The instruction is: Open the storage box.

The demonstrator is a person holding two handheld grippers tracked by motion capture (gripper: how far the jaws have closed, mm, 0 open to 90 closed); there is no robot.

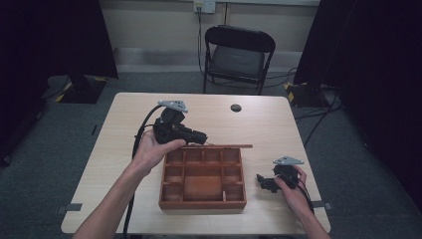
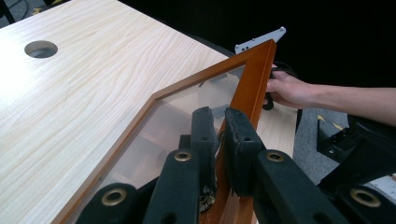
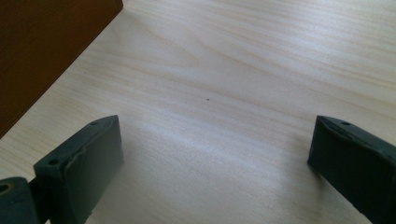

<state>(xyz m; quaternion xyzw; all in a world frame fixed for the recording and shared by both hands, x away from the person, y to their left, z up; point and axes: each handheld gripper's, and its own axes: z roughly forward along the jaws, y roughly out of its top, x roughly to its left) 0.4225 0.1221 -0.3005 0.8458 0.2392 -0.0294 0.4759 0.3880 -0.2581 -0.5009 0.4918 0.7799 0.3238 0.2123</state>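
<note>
While the left hand-held gripper [image 2: 218,133] clamps the lid's wooden frame [image 2: 252,84], hiding the box [image 1: 203,178] beneath, the right hand-held gripper [image 3: 215,154] hovers wide open, empty, over the desk [image 3: 243,70].

Worktop [image 2: 70,93]: pale wood-grain laminate, smooth, light sheen. Lid [image 2: 252,84] clamped in the left hand-held gripper [image 2: 219,128]: reddish-brown wood frame, glossy varnish, around a clear pane, smooth, a bit hazy. Compartment box [image 1: 203,180] just below that gripper: same reddish wood, satin finish. Jaws of both hand-held grippers: black matt plastic, pads rubbery-looking, edges slightly rough; right hand-held gripper [image 3: 212,154] same. Plate on top: grey metal, matt.
</note>
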